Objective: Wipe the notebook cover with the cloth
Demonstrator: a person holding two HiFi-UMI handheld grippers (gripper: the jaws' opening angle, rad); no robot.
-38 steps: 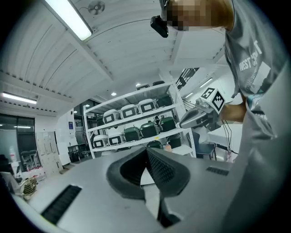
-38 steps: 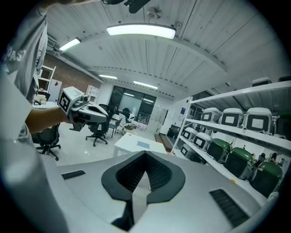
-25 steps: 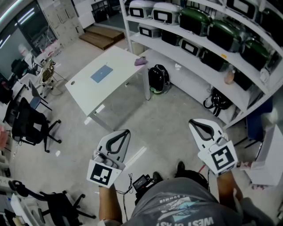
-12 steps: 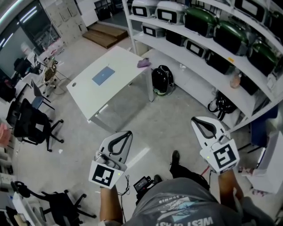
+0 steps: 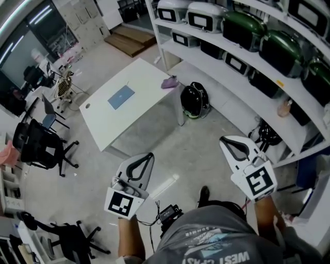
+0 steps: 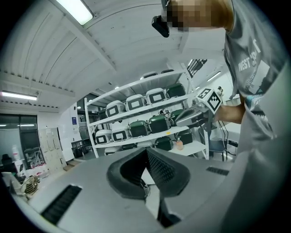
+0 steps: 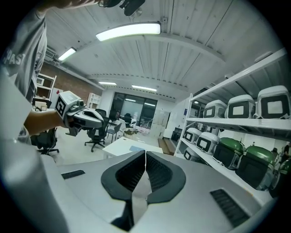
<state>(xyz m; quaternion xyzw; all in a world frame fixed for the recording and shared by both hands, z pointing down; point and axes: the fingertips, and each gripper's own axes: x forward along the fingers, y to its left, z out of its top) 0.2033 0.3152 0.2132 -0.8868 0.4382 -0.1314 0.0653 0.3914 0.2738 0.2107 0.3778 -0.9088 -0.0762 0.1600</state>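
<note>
- Plainly, both tools were held out over the grey floor [image 5: 191,149], well apart from the white table [image 5: 100,116] that carried the task's things.
- The left gripper [image 5: 148,154] had its jaws pressed together with nothing between them. Its own view showed the two ribbed pads meeting at the tip.
- The right gripper [image 5: 224,140] was likewise closed and empty, its pads touching along their length.
- Each marker cube sat at the rear of its gripper, toward the person in the grey shirt [image 5: 206,242].
- The blue notebook [image 5: 120,97] lay flat near the middle of the table, a little toward its left long edge.
- The purple cloth [image 5: 169,82] lay crumpled at the table's right corner, the one nearest the shelving [image 5: 216,67], and well apart from the notebook.
- Neither gripper touched the notebook or the cloth.
- In the right gripper view the table showed beyond the closed jaws, with the left gripper off to the side.
- A black bag [image 5: 194,99] stood on the floor just beside that same right corner, between the table and the shelving.
- White cases [image 5: 175,10] and green cases [image 5: 247,28] filled the shelves.
- A black office chair [image 5: 44,147] stood off the table's left side, apart from it.
</note>
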